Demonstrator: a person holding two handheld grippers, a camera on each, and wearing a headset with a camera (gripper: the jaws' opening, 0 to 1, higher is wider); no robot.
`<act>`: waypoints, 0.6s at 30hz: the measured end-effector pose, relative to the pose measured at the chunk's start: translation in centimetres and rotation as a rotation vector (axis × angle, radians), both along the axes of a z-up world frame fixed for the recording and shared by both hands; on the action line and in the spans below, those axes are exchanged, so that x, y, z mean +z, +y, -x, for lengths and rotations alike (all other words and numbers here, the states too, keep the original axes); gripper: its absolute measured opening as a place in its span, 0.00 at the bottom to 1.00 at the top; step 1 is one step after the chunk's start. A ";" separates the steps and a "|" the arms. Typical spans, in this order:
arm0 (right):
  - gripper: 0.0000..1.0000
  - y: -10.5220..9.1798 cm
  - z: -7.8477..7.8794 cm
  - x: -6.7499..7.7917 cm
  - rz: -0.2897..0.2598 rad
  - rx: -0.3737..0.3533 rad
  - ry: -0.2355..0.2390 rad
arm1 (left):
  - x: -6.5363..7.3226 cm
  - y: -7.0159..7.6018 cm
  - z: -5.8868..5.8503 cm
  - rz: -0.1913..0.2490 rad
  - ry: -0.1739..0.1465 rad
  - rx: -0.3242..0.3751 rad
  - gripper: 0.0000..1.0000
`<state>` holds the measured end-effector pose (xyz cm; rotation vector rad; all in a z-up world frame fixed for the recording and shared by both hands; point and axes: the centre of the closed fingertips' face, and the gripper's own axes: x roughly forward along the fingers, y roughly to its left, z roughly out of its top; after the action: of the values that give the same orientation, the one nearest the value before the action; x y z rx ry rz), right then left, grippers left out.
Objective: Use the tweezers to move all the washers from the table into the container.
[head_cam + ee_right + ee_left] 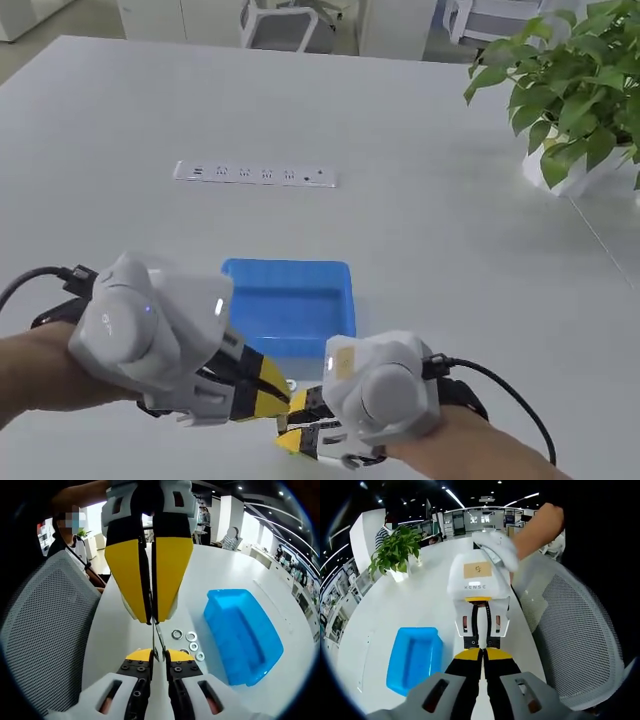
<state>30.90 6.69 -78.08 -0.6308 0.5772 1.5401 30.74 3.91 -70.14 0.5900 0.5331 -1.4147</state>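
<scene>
Thin metal tweezers (156,639) run between the two grippers, which face each other tip to tip. My right gripper (159,653) is shut on one end of them. My left gripper (151,621) comes down from the top of the right gripper view, its yellow jaws shut on the other end. Several steel washers (191,636) lie on the white table just right of the tweezers. Beyond them stands the blue container (245,630). In the head view both grippers, left (280,392) and right (295,420), meet just in front of the container (290,300).
A white power strip (255,173) lies further back on the table. A potted plant (575,90) stands at the far right. A grey mesh chair (580,640) sits close to the table's near edge. Other people sit in the background.
</scene>
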 end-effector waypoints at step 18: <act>0.21 -0.2 -0.6 0.2 0.016 0.007 -0.043 | 0.2 0.4 -0.1 0.001 0.005 0.013 0.05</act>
<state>31.52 6.52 -77.93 -0.6773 0.5558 1.5257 30.88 4.26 -69.96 0.5813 0.5391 -1.4041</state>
